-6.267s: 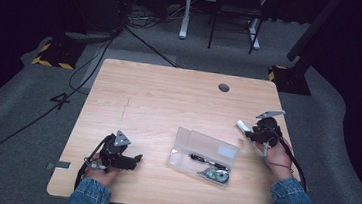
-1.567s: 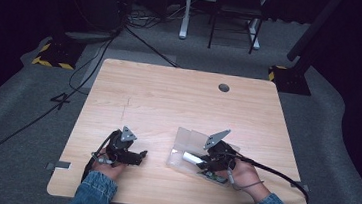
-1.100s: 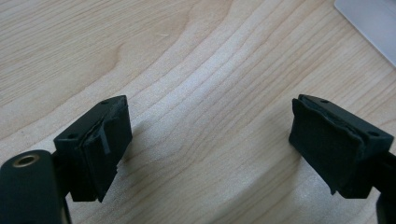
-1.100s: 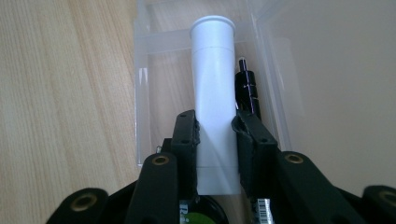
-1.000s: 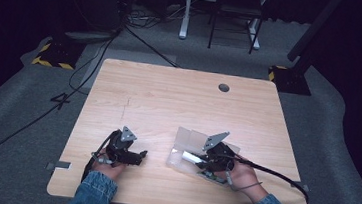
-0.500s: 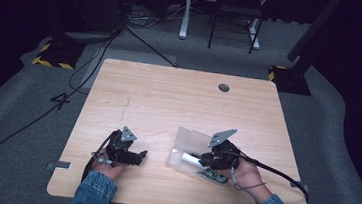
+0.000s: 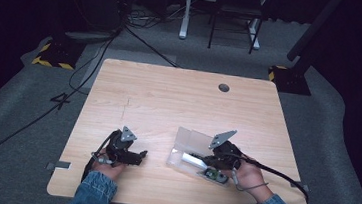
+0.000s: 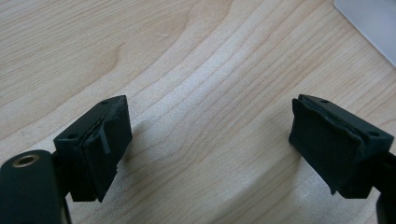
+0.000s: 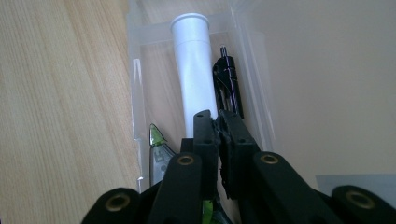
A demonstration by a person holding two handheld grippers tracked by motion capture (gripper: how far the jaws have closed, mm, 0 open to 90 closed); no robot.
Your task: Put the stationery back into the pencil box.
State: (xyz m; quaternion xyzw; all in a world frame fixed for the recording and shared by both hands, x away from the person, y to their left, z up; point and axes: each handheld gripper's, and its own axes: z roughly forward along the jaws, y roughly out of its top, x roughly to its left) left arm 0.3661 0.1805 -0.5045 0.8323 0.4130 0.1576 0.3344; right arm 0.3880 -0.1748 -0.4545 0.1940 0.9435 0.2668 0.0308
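Observation:
A clear plastic box (image 7: 189, 139) lies open on the table's near right part. In it lie a white tube (image 9: 194, 70), a black pen (image 9: 229, 84) and a green-tipped tool (image 9: 156, 138). My right gripper (image 9: 217, 123) hovers low over the box's near end, pointing along the tube (image 7: 191, 158). Its jaws have just been closing and now meet, with nothing between them. My left gripper (image 8: 210, 135) rests at the near left (image 7: 140, 154), open over bare wood and holding nothing.
The wooden table (image 7: 169, 101) has a round cable hole (image 7: 224, 87) near its far edge. A corner of the clear box (image 8: 373, 18) shows ahead of the left gripper. Cables and chair legs stand on the floor beyond the table.
My right gripper has come from the table's right edge to the box, and the white tube it carried now lies inside. Over the last second it barely shifted. The left gripper stayed put.

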